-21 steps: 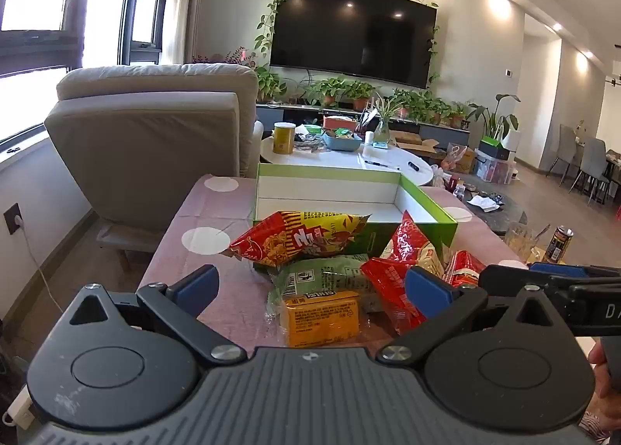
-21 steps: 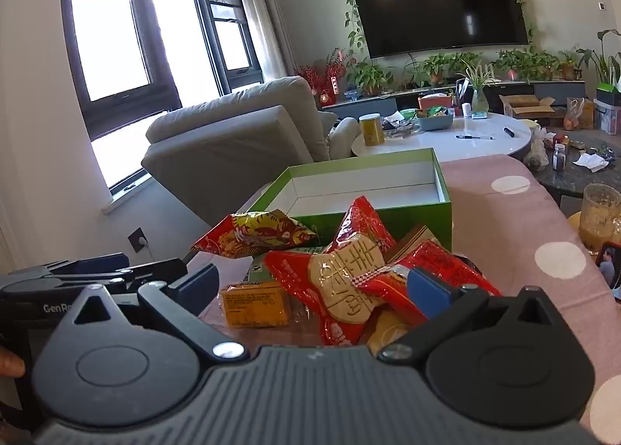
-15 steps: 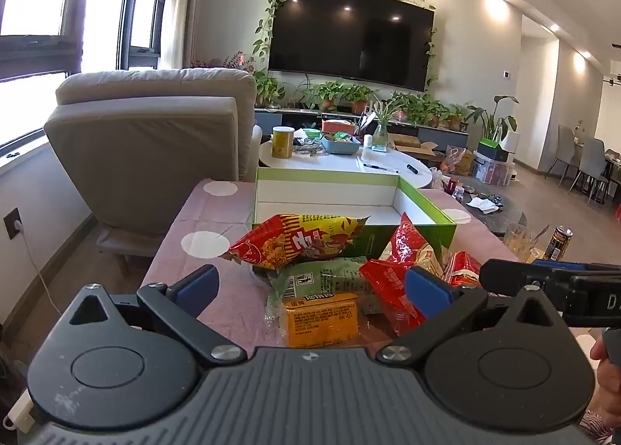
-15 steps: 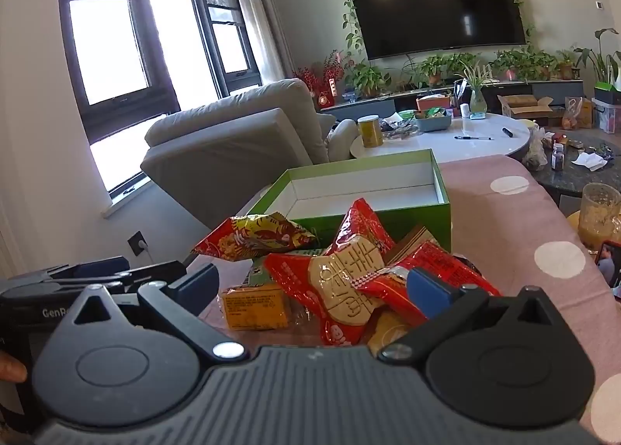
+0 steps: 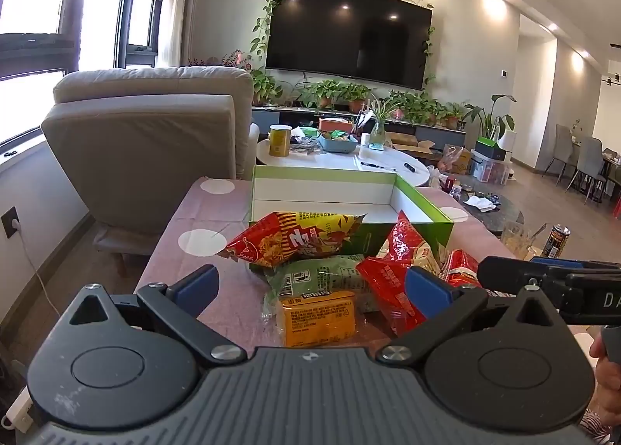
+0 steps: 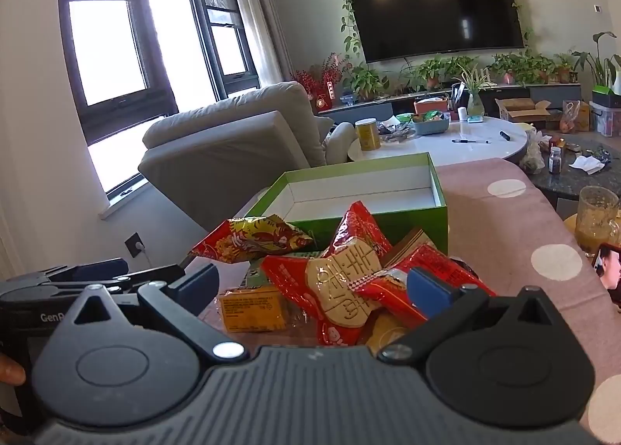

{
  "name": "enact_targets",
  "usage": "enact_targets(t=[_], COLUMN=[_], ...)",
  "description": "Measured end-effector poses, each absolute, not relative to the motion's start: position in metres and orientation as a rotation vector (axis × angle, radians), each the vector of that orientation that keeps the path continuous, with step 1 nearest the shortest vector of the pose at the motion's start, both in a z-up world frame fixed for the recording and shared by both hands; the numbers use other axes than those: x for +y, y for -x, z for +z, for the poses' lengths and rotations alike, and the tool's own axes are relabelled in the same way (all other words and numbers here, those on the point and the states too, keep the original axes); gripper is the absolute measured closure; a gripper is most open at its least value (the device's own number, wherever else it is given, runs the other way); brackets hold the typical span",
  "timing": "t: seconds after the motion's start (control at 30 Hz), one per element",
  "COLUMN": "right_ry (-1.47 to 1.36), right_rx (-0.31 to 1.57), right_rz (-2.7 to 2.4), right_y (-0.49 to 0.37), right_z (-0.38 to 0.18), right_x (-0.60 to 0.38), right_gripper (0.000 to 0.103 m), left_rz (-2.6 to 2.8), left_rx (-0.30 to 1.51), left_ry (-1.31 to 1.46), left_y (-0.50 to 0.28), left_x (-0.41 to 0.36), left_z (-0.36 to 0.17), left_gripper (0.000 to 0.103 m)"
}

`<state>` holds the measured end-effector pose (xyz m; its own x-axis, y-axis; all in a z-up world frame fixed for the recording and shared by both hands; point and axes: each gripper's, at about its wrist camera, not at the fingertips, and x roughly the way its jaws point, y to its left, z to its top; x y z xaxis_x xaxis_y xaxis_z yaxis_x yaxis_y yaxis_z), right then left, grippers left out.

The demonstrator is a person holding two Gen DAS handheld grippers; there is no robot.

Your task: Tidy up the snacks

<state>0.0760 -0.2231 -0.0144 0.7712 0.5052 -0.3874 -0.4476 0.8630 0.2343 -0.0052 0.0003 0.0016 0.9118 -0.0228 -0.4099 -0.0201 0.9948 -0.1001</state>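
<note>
Both wide and empty — left gripper (image 5: pixel 310 285) and right gripper (image 6: pixel 310 285) hover before the snack pile (image 5: pixel 330 270), green box (image 5: pixel 349 188) waiting just beyond it on the counter (image 5: pixel 186 251)

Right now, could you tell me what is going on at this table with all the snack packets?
A person holds a two-finger gripper in each hand, both aimed at a pile of snack packets on the pink dotted tablecloth. The left gripper and the right gripper both have their jaws wide open and hold nothing. The green box behind the pile looks empty, so no sorting shows yet. An orange packet lies nearest.
</note>
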Motion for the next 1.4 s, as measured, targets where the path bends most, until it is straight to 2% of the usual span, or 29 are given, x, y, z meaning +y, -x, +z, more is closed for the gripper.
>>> enact_targets(t=[1.4], right_ry=[-0.077], right_rx=[0.444], right_rz=[0.522], right_y=[-0.076], right_z=[-0.013], right_x=[-0.215], right_gripper=[0.009], left_rz=[0.033], left_rx=[0.439], left_ry=[0.121], left_y=[0.001], left_x=[0.01], left_z=[-0.005], left_gripper=[0.0])
